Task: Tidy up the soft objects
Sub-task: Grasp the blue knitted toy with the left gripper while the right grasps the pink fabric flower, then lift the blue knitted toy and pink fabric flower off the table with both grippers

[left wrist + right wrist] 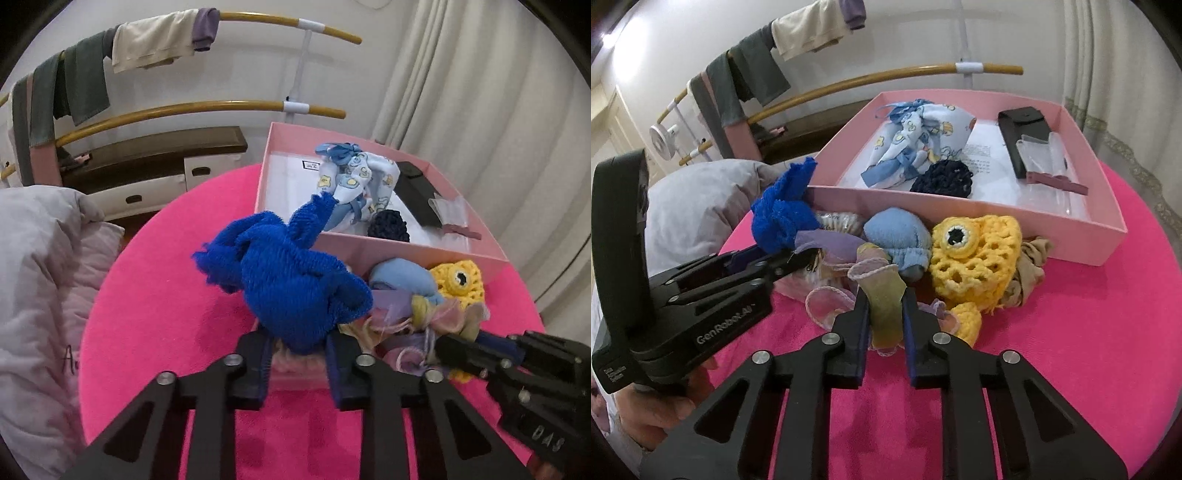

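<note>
My left gripper [297,354] is shut on a royal-blue knitted cloth [288,280], which bulges up between the pads and reaches over the near wall of the pink box [406,254]. In the right wrist view the same left gripper [803,258] comes in from the left, with the blue cloth [779,218] at its tips. My right gripper [885,314] is shut on a strip of sheer pastel fabric [884,295] in the pile in front of the box [960,210]. A yellow crochet fish [975,254] and a light-blue sock ball [897,232] lie beside it.
The box holds a patterned baby cloth [923,136], a dark crocheted scrunchie [942,181], a black case [1023,133] and clear plastic. A beige stocking [1030,266] lies by the fish. All of it rests on a pink round surface [1071,350]. A grey quilt [37,277] lies left; a clothes rack [258,105] stands behind.
</note>
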A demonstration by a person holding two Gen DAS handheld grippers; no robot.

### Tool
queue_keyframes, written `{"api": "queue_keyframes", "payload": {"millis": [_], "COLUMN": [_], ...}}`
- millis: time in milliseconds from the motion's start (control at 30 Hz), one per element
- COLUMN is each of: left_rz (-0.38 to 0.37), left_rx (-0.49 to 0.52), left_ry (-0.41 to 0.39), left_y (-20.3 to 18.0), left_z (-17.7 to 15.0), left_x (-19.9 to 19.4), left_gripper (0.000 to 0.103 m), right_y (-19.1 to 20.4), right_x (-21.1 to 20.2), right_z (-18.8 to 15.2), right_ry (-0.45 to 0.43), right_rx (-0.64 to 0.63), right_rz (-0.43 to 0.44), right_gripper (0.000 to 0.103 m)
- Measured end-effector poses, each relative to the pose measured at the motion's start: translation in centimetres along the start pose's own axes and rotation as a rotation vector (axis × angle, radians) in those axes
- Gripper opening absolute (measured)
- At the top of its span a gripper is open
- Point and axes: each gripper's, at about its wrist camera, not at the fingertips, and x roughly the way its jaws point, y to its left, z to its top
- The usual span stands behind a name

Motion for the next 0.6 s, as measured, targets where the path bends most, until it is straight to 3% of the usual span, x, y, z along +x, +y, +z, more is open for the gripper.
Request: {"api": "queue_keyframes", "payload": {"millis": [267, 467, 600], "left_rz": [0.060, 0.042, 0.033], "left_rx": [0.036, 0.033, 0.049], "left_ry": [-0.062, -0.080, -0.080], "left_y": [0.2, 0.5, 0.4], "left_z": [-2.2, -4.1, -5.2], "left_x": [-4.9, -8.6, -10.4], "left_gripper": [0.014, 0.004, 0.004], "right_y": [0.8, 0.3, 0.2], "right_x": [-3.4, -5.9, -7.1], "right_z": [-0.4, -0.9, -1.4], "right_ry": [-0.054, -0.092, -0.108], "right_rx": [-0.012, 0.016, 0.025], "right_rz": [-0.025, -0.027, -0.046], "right_gripper": [0.013, 0.013, 0.013]}}
